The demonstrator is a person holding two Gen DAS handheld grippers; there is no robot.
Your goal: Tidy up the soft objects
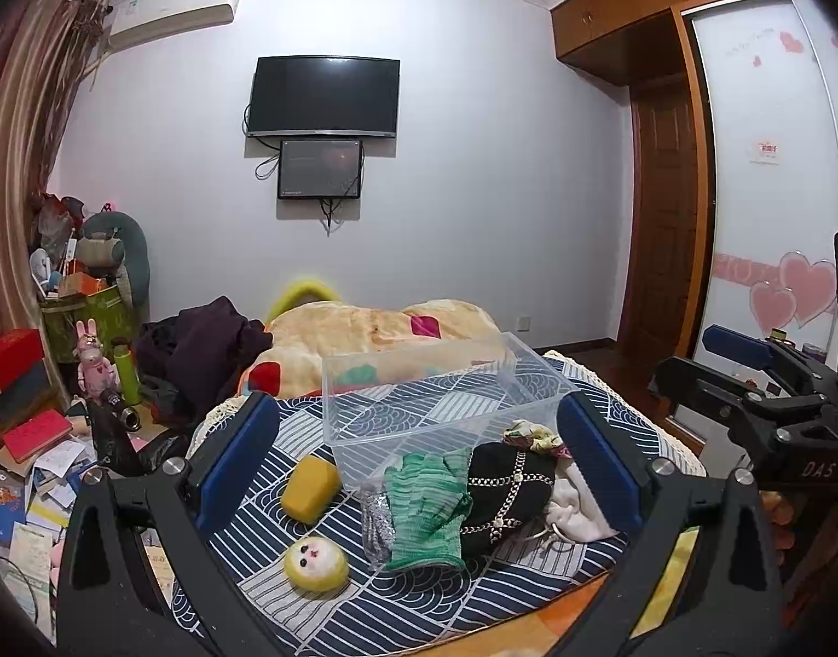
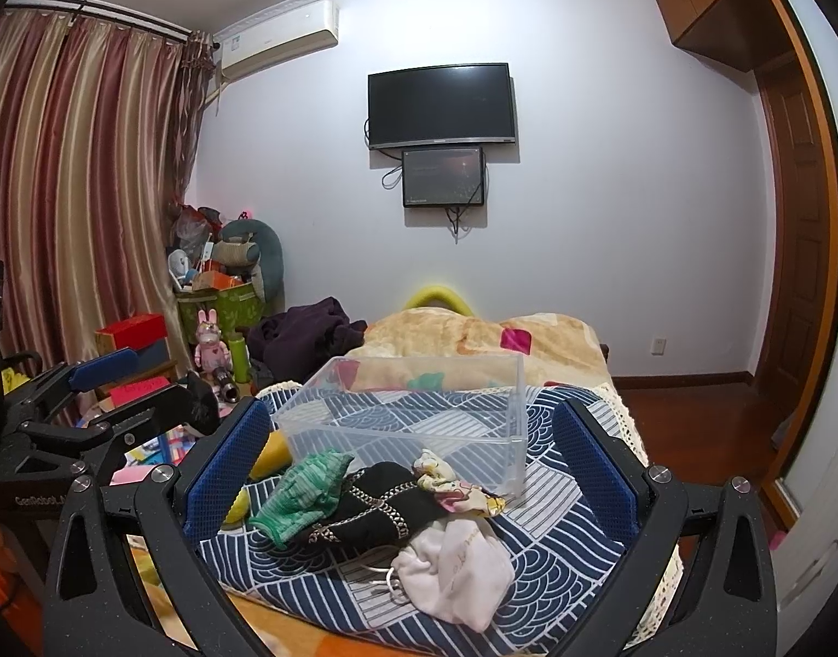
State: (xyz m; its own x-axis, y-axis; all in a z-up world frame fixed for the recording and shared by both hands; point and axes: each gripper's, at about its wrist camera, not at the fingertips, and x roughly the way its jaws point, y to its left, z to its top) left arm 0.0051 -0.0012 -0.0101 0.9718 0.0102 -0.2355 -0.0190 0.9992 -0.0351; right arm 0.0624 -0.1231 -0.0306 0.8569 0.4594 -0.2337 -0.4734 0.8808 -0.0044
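Though unblocked, clear bin (image 2: 408, 416) beyond glove (image 2: 304, 487)

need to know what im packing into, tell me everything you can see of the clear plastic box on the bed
The clear plastic box is a rectangular, see-through bin with thin walls and a slightly rounded rim, no lid in view. It stands upright and open-topped on the blue patterned bedspread, and looks empty: the quilt pattern shows through its floor. A yellow sponge lies close to its near left corner, a floral cloth lies against its near wall, and the green glove lies just in front. Neither tool touches it.
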